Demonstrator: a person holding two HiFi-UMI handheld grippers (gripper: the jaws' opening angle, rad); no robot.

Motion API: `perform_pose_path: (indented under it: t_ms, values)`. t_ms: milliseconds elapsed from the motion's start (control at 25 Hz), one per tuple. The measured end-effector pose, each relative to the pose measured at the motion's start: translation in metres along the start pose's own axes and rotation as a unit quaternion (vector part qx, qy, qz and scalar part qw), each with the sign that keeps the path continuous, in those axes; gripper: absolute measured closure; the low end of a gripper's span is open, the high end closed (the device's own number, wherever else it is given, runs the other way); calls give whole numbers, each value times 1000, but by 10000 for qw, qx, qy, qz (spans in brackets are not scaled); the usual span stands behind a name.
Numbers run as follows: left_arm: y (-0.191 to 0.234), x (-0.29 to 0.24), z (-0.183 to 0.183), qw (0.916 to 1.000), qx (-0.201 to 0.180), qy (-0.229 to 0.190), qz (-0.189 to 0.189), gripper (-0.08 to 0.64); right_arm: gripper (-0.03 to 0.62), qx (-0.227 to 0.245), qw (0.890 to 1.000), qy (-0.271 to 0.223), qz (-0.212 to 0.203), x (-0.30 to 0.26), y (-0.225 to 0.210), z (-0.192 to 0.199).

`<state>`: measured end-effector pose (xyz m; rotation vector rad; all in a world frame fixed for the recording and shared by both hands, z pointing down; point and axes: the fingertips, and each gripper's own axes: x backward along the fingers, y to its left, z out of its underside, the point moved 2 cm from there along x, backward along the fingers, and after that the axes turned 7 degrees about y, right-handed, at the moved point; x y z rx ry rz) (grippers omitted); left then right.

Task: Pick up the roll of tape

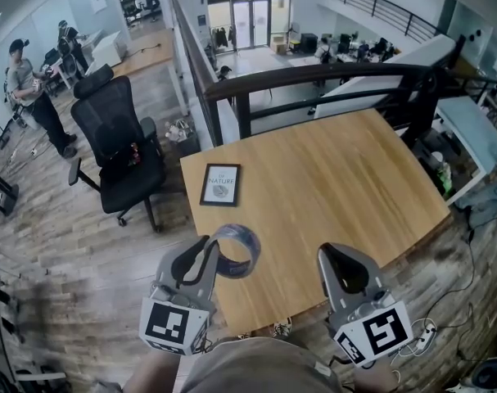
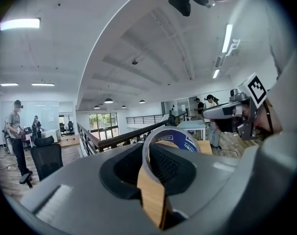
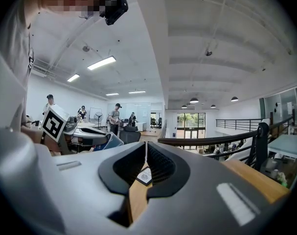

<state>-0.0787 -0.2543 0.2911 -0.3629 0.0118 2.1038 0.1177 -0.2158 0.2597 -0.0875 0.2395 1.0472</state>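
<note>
A: Left status?
B: My left gripper [image 2: 148, 168] is clamped on the roll of tape [image 2: 173, 137]. The jaws pinch one side of the ring, with the roll on edge.
A: Where's that relative to the table?
B: From the head view it's over the near left edge of the wooden table [image 1: 330, 187], nearer to me than the framed print [image 1: 220, 184]. I can't tell if it's clear of the wood.
A: Right?
B: My right gripper [image 3: 145, 163] has its jaws pressed together, nothing in them. It's apart from the left.

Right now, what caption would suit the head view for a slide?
Left gripper holds a roll of tape by the wooden table; right gripper empty, jaws shut.
</note>
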Motion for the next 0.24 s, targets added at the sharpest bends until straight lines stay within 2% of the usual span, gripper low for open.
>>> perform_pose_path:
  t_ms: [240]
  values:
    - [-2, 2, 0, 10000, 12, 46, -8, 514, 571, 8, 10000, 46, 5, 3, 0, 4]
